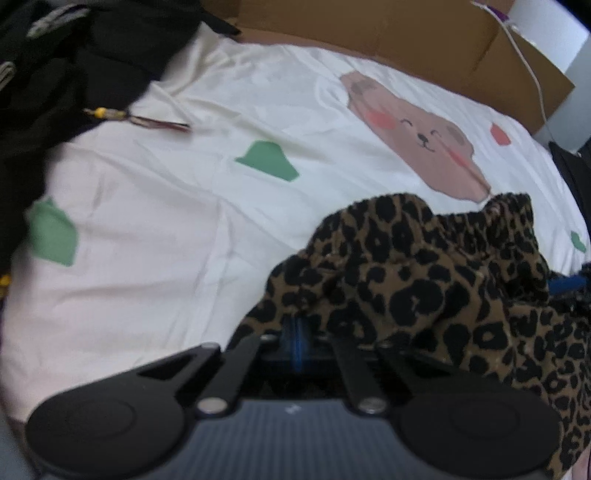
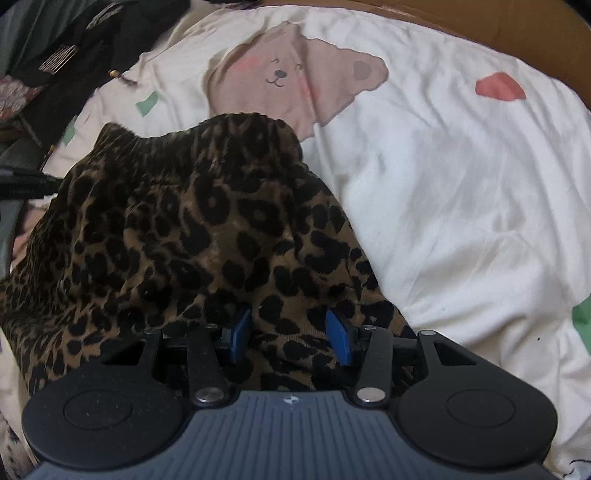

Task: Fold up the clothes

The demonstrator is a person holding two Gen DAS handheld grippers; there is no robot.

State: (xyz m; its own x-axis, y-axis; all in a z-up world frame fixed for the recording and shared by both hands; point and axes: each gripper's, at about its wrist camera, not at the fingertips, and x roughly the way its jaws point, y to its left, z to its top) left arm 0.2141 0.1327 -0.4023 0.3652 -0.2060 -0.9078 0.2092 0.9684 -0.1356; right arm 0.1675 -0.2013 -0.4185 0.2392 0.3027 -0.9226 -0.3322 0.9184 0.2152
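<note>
Left gripper (image 1: 295,334) pinches the leopard-print garment (image 1: 424,288); right gripper (image 2: 290,338) stands spread around a fold. The garment lies bunched near on the bear-print sheet (image 2: 424,177). Risk: the unclamped side could slip, skewing any fold.

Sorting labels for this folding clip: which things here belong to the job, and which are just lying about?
In the job:
brown and black leopard-print garment
left gripper, shut on it
right gripper, open around a fold

Lying about:
cream bear-print bedsheet
black clothes pile
brown cardboard box
white cable
</note>
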